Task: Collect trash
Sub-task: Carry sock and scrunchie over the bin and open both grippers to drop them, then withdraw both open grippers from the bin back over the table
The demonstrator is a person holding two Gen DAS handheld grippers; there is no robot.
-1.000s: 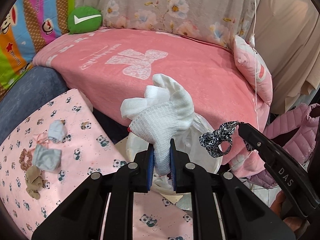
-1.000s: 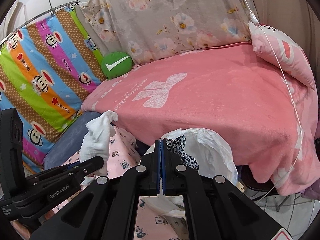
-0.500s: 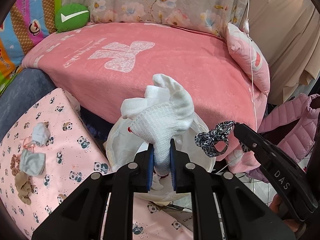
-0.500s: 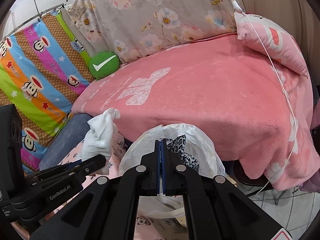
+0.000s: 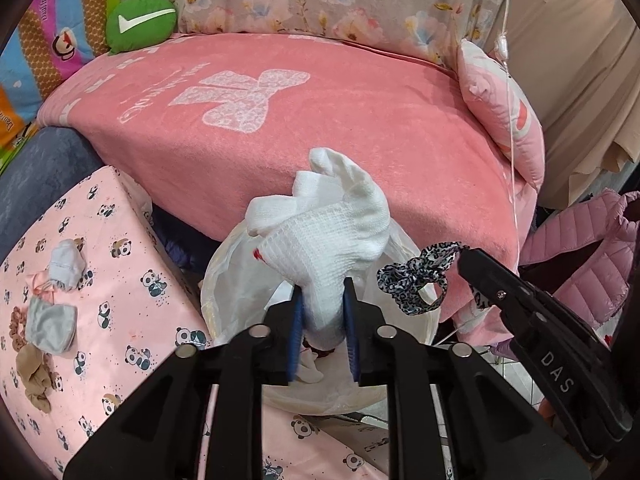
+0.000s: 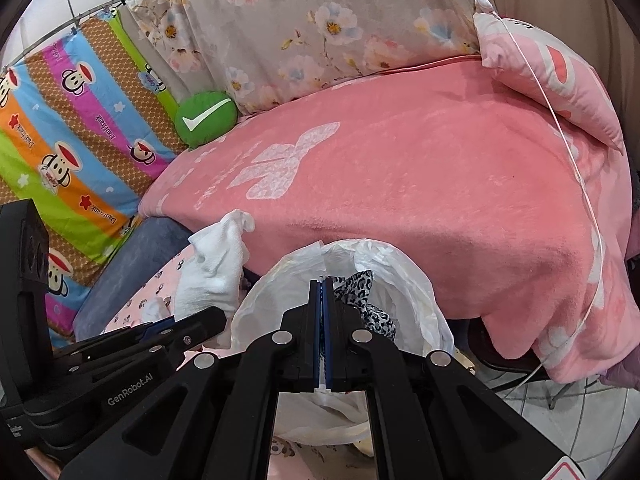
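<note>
My left gripper (image 5: 322, 300) is shut on a white sock (image 5: 332, 236) and holds it upright above the open mouth of a white plastic trash bag (image 5: 236, 280). The sock also shows in the right wrist view (image 6: 214, 268). My right gripper (image 6: 323, 292) is shut on a leopard-print hair tie (image 6: 362, 292), which hangs over the same bag (image 6: 400, 276). In the left wrist view the hair tie (image 5: 416, 284) dangles from the right gripper's tip at the bag's right rim.
A pink panda-print surface (image 5: 120, 320) at left holds two grey socks (image 5: 52, 324), a scrunchie (image 5: 18, 328) and a tan cloth (image 5: 36, 376). A pink blanket-covered bed (image 5: 320, 120) lies behind the bag. A pink jacket (image 5: 592, 256) is at right.
Both grippers moved slightly toward the bag, which now sits more directly under the sock and hair tie. Both grips are unchanged.
</note>
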